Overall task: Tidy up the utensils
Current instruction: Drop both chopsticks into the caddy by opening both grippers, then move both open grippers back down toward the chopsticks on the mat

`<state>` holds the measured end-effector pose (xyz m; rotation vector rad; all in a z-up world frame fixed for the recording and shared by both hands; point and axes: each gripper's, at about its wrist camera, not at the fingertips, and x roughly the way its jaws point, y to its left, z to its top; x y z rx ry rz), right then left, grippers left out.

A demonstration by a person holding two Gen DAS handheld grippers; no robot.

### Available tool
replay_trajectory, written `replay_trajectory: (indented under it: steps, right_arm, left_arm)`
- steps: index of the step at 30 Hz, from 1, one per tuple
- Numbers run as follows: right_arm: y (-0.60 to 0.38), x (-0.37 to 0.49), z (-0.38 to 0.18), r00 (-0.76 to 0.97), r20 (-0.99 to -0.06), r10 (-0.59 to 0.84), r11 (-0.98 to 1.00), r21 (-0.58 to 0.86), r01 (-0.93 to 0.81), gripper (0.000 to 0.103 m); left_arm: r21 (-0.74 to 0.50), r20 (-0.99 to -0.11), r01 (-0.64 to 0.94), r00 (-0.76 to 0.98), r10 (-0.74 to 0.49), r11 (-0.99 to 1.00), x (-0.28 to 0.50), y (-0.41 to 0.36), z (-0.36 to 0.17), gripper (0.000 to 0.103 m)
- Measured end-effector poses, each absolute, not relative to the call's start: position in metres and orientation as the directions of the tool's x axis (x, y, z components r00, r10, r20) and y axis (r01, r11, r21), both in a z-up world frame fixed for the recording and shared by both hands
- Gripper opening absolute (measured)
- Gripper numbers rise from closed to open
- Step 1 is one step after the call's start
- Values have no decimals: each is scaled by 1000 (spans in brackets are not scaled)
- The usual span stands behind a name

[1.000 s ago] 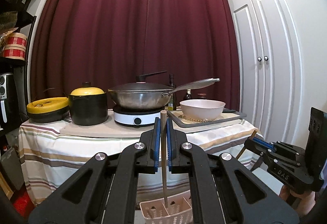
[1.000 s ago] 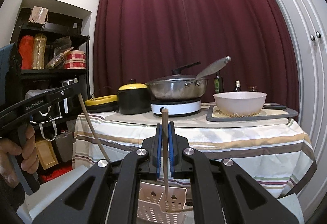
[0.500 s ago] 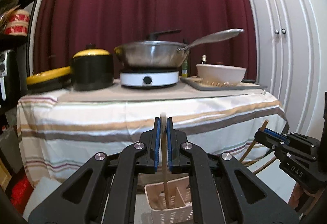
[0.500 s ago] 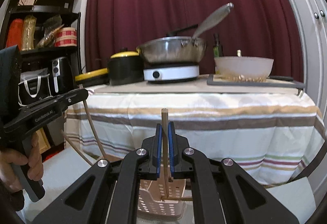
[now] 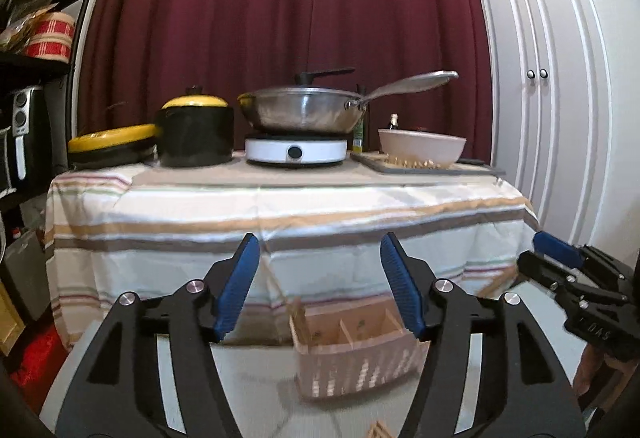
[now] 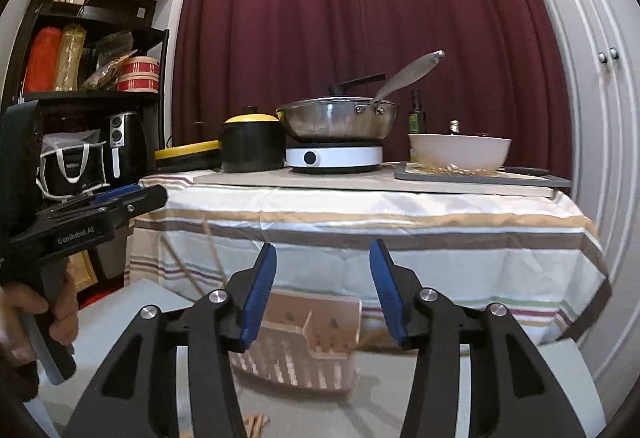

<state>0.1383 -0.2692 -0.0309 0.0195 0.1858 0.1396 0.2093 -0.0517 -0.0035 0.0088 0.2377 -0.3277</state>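
— What has changed since a second ago?

— Both my claws have come down toward the basket [image 5: 354, 352] on the low surface, and both have just been opening. A second ago each one pinched a chopstick upright over it. Now my left claw [image 5: 320, 286] stands released with nothing between its blue pads [image 5: 236, 286], and so does my right claw [image 6: 322, 292].

— So where are the chopsticks?

— Dropped in, I judge. In the left view a pale stick [image 5: 298, 322] stands blurred at the basket's left end. In the right view one seems to lean out over the right side of the basket, though it is too smeared to be sure.

— Why hold them upright like that?

— So the tips go straight down into a narrow compartment rather than landing across the dividers.

— Anything left to sort?

— A few wooden ends [image 6: 254, 424] show at the bottom edge of the right view, lying in front of the basket. They look like more sticks to collect.

— And the table behind?

— The striped tablecloth [image 5: 280, 210] and the pans are not part of this.
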Motion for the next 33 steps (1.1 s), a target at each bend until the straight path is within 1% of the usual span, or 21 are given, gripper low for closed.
replay_trajectory:
  steps: [4,12,15,20,25,29,32,33]
  right_arm:
    - [-270,109,-52,967,-221,124,992,41,-118,49]
    - [-268,55,-115,947,-308,91,996,27,-87,49]
    - [-266,39,-137,933,-346,103,995,20,-102,49]
    - [-259,16,-181,886,-444,134,990,21,-139,47]
    - [-255,1,-208,849,-505,154,986,24,-165,43]
    - [-256,-1,-223,819,-551,158,985,34,-167,38]
    - [-257,-1,-233,802,-577,155,986,42,-161,24]
    - [-258,-2,-234,804,-572,160,986,51,-160,20]
  left_arm:
    - [-31,-279,293,915,-290,956,183,-38,-28,62]
    - [40,-377,217,907,-187,975,128,-20,-92,62]
    - [61,-415,192,897,-150,979,109,-13,-116,62]
    - [46,-491,150,864,-109,988,86,3,-153,62]
    - [48,-532,118,843,-74,992,70,11,-178,62]
    - [54,-562,115,825,-65,992,62,12,-194,61]
    - [61,-577,115,815,-59,992,53,13,-205,61]
    - [60,-581,115,811,-59,992,51,14,-208,61]
